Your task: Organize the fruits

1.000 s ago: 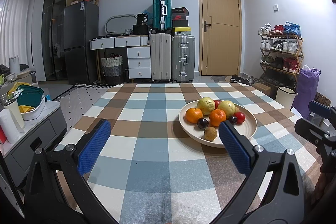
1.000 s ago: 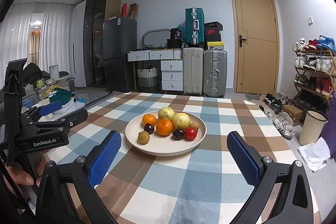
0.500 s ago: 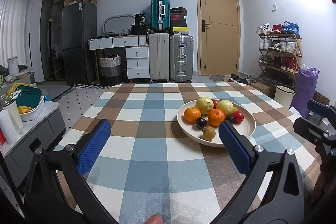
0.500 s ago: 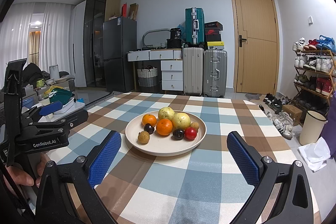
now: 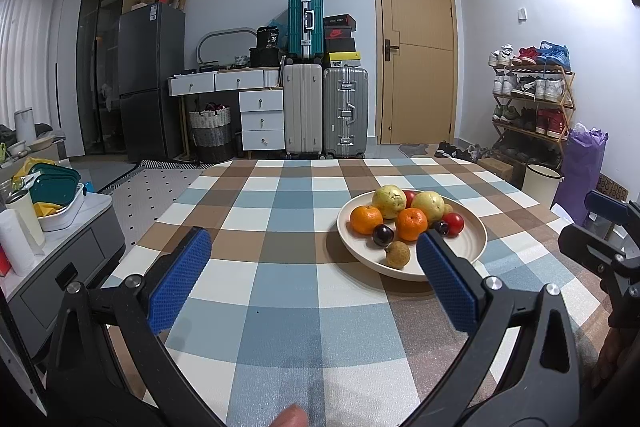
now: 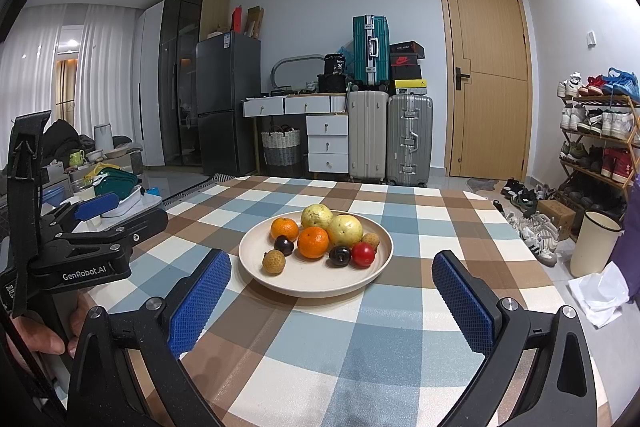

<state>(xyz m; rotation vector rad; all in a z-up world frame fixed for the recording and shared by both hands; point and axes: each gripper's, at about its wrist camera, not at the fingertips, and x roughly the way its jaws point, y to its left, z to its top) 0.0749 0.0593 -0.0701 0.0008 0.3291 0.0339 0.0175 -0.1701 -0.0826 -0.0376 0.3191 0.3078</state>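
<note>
Change: almost none vs a sec ago. The left wrist view drifts a touch, and a fingertip now pokes in at its bottom edge; the fruit hasn't budged.
Left tongs: black left gripper w/ blue textured pads is released, jaws spread wide, nothing between them, hovering over the blue-brown-white checked tablecloth.
Right tongs: matching right gripper also released and empty, aimed square at the plate.
Fruit: all in the round cream plate – two oranges, two yellow-green guavas, two dark plums, one red tomato-like fruit, two tan longan-like ones.
Plate spot: mid-table, just beyond both sets of pads.
Read for task: a heaped plate fits fruit awaiting sorting or fruit already gathered. Can't call which.
</note>
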